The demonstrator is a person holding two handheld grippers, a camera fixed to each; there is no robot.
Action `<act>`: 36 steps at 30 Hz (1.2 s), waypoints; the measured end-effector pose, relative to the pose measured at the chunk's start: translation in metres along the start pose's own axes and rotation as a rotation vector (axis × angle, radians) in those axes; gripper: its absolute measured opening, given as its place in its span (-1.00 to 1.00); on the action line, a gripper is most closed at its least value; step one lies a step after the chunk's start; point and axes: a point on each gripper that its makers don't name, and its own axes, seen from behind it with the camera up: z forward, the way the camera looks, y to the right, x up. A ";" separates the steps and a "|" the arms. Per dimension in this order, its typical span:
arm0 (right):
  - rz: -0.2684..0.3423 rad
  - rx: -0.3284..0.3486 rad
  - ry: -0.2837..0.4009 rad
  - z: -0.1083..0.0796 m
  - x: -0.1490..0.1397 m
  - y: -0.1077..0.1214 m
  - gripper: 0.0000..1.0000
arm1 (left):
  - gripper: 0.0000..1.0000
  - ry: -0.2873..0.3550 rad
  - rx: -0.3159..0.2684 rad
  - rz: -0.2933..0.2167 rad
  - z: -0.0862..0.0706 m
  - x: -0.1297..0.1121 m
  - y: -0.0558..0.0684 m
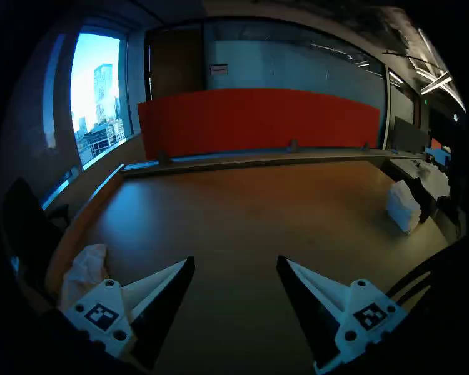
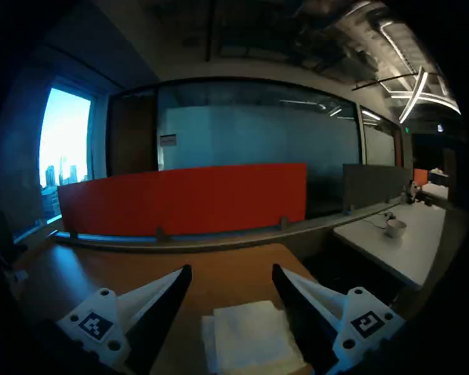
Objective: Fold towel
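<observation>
On the worktop (image 2: 97, 269), on the near side of the red partition (image 2: 184, 197), a white towel (image 2: 250, 337) lies folded into a flat, squared stack. It sits under the right hand-held gripper (image 2: 231, 269), whose fingers stand apart and grip nothing. The left hand-held gripper (image 1: 234, 259) is likewise spread wide, over bare wood. This towel looks finished. A crumpled white cloth (image 1: 84, 269), well back from the partition, and a white bundle (image 1: 402, 206), closer to it, may remain to fold.
</observation>
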 end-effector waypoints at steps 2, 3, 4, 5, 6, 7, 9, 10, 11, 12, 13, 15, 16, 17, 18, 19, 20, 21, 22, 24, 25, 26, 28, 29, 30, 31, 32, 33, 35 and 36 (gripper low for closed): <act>-0.005 0.002 0.008 -0.001 0.002 -0.003 0.99 | 0.95 0.018 0.003 0.002 0.001 0.006 -0.001; -0.007 0.003 0.012 -0.001 0.003 -0.004 0.99 | 0.95 0.029 0.004 0.003 0.002 0.009 -0.002; -0.009 0.005 0.010 -0.001 0.003 -0.006 0.99 | 0.95 0.036 0.003 0.001 0.003 0.012 -0.002; -0.012 0.008 0.009 -0.002 0.003 -0.007 0.99 | 0.95 0.043 0.003 -0.002 0.003 0.015 -0.002; -0.014 0.010 0.007 -0.002 0.003 -0.008 0.99 | 0.95 0.052 0.002 -0.004 0.004 0.018 -0.002; -0.017 0.012 0.008 -0.002 0.004 -0.010 0.99 | 0.95 0.060 0.004 -0.009 0.005 0.021 -0.003; -0.022 0.015 0.010 -0.003 0.006 -0.013 0.99 | 0.94 0.079 0.008 -0.019 0.006 0.027 -0.005; -0.023 0.017 0.009 -0.004 0.006 -0.015 0.99 | 0.94 0.085 0.010 -0.023 0.007 0.030 -0.007; -0.023 0.019 0.007 -0.004 0.006 -0.017 0.99 | 0.95 0.090 0.013 -0.027 0.008 0.033 -0.008; -0.023 0.021 0.006 -0.005 0.006 -0.019 0.99 | 0.95 0.097 0.016 -0.031 0.009 0.036 -0.010; -0.021 0.026 0.002 -0.006 0.006 -0.022 0.99 | 0.95 0.103 0.017 -0.031 0.010 0.039 -0.011; -0.016 0.037 -0.005 -0.007 0.006 -0.028 0.99 | 0.95 0.116 0.021 -0.033 0.013 0.046 -0.015; -0.017 0.042 -0.002 -0.008 0.008 -0.031 0.99 | 0.95 0.127 0.023 -0.034 0.014 0.050 -0.017; -0.017 0.047 0.001 -0.008 0.009 -0.034 0.99 | 0.95 0.138 0.025 -0.035 0.014 0.055 -0.019; -0.018 0.052 0.004 -0.009 0.011 -0.038 0.99 | 0.94 0.150 0.028 -0.036 0.015 0.060 -0.021; -0.020 0.057 0.008 -0.010 0.012 -0.042 0.99 | 0.94 0.162 0.030 -0.038 0.016 0.065 -0.023; -0.022 0.061 0.011 -0.010 0.013 -0.046 0.99 | 0.94 0.174 0.032 -0.040 0.017 0.070 -0.025; -0.025 0.067 0.015 -0.011 0.015 -0.051 0.99 | 0.95 0.187 0.034 -0.043 0.017 0.075 -0.027; -0.027 0.073 0.015 -0.012 0.016 -0.056 0.99 | 0.95 0.197 0.035 -0.044 0.018 0.079 -0.029; -0.031 0.086 0.015 -0.014 0.019 -0.066 0.99 | 0.94 0.218 0.038 -0.048 0.020 0.088 -0.034; -0.031 0.091 0.017 -0.014 0.020 -0.071 0.99 | 0.94 0.226 0.040 -0.050 0.020 0.091 -0.036; -0.032 0.097 0.019 -0.015 0.021 -0.076 0.99 | 0.95 0.235 0.041 -0.052 0.020 0.095 -0.038; -0.032 0.107 0.024 -0.016 0.024 -0.087 0.99 | 0.95 0.252 0.042 -0.056 0.021 0.101 -0.041; -0.032 0.111 0.027 -0.017 0.025 -0.092 0.99 | 0.94 0.259 0.042 -0.057 0.021 0.104 -0.043; -0.032 0.115 0.031 -0.017 0.027 -0.097 0.99 | 0.94 0.266 0.041 -0.060 0.022 0.107 -0.044; -0.031 0.120 0.033 -0.017 0.028 -0.102 0.99 | 0.94 0.272 0.041 -0.060 0.022 0.109 -0.046; -0.030 0.125 0.036 -0.017 0.029 -0.107 0.99 | 0.94 0.278 0.041 -0.060 0.022 0.111 -0.047; -0.029 0.131 0.039 -0.018 0.031 -0.113 0.99 | 0.94 0.284 0.041 -0.061 0.022 0.114 -0.049; -0.027 0.141 0.046 -0.018 0.034 -0.123 0.99 | 0.95 0.294 0.041 -0.060 0.022 0.118 -0.051; -0.027 0.147 0.049 -0.018 0.037 -0.129 0.99 | 0.95 0.300 0.041 -0.059 0.022 0.120 -0.052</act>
